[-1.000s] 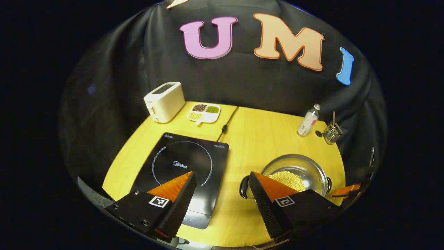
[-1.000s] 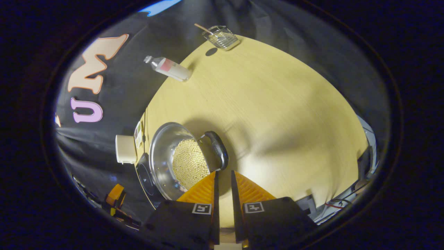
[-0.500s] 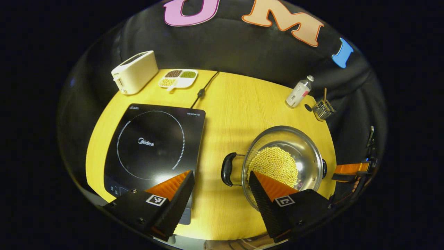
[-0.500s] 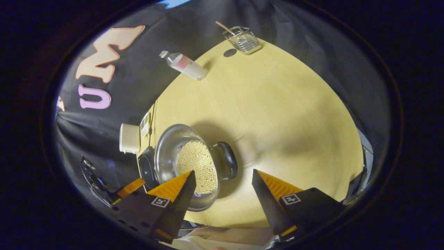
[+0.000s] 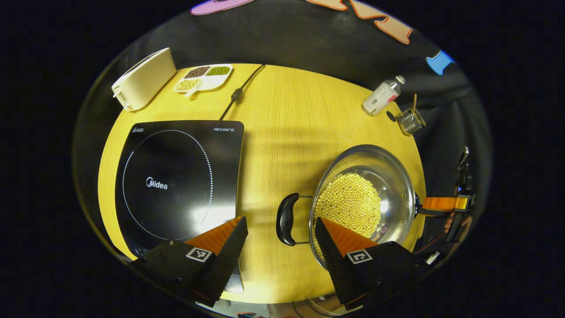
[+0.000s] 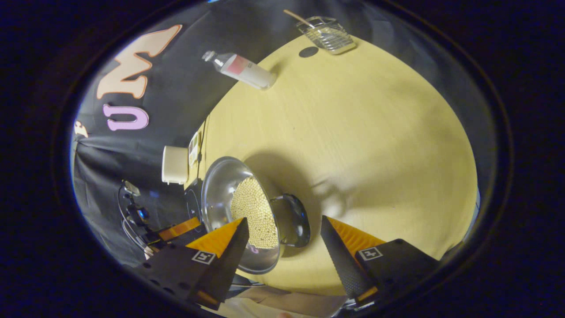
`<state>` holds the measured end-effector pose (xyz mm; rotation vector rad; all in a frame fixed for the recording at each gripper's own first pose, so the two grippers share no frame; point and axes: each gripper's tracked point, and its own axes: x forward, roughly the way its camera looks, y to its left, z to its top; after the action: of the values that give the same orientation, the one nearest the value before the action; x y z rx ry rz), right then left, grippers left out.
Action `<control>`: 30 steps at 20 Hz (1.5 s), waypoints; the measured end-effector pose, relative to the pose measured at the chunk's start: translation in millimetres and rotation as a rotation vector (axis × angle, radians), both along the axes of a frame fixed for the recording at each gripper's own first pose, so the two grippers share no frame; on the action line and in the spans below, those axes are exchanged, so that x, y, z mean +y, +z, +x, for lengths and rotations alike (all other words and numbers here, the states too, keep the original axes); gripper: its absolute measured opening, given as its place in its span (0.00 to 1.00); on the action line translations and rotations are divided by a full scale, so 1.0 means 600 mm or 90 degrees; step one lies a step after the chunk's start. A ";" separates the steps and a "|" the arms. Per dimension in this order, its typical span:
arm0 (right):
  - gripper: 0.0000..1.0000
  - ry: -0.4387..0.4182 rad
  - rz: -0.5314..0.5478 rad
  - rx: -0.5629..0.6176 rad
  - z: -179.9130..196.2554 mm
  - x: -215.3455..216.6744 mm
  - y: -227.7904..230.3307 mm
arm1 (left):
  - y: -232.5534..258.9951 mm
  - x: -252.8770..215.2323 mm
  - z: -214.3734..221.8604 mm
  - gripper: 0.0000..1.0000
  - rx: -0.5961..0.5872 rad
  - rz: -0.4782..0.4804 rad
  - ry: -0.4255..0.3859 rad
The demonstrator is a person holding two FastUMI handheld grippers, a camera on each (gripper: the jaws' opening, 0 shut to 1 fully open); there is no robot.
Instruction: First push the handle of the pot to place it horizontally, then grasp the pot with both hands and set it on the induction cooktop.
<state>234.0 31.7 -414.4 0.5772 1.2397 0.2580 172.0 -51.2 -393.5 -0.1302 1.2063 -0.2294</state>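
1. Gaping wide and empty, the left gripper (image 5: 279,229) framed the pot's near black handle (image 5: 286,219) between its fingers, the loop lying just ahead of the tips.
2. Equally wide and holding nothing, the right gripper (image 6: 284,229) had the opposite handle (image 6: 295,220) in its gap, about level with the tips.
3. Between them sat the pot (image 5: 365,198), full of yellow beans, on the table (image 5: 282,132); its handle-to-handle axis ran from one gripper to the other.
4. Farther out, the induction cooktop (image 5: 176,176) lay on the left gripper's side, so my guess was a leftward carry.
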 end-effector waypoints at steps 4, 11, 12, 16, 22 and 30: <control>0.92 0.025 0.015 0.022 0.005 0.017 -0.022 | -0.027 -0.019 0.006 0.98 0.038 -0.008 -0.019; 0.86 0.049 0.029 0.059 0.009 0.039 -0.056 | -0.069 -0.048 0.009 0.77 0.103 -0.030 -0.019; 0.85 0.048 0.032 0.062 0.012 0.042 -0.059 | -0.073 -0.051 0.011 0.77 0.108 -0.031 -0.018; 0.68 0.046 0.013 0.079 0.019 0.036 -0.079 | -0.084 -0.058 0.011 0.69 0.128 -0.033 -0.018; 0.50 0.039 -0.001 0.096 0.019 0.030 -0.088 | -0.090 -0.053 0.008 0.65 0.157 -0.006 -0.012; 0.51 0.059 -0.068 0.079 0.016 0.020 -0.088 | -0.086 -0.061 0.001 0.60 0.164 -0.001 -0.012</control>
<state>243.6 43.7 -467.3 0.4496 1.3934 0.2352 172.9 -87.6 -445.2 -0.1530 1.4633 -0.2360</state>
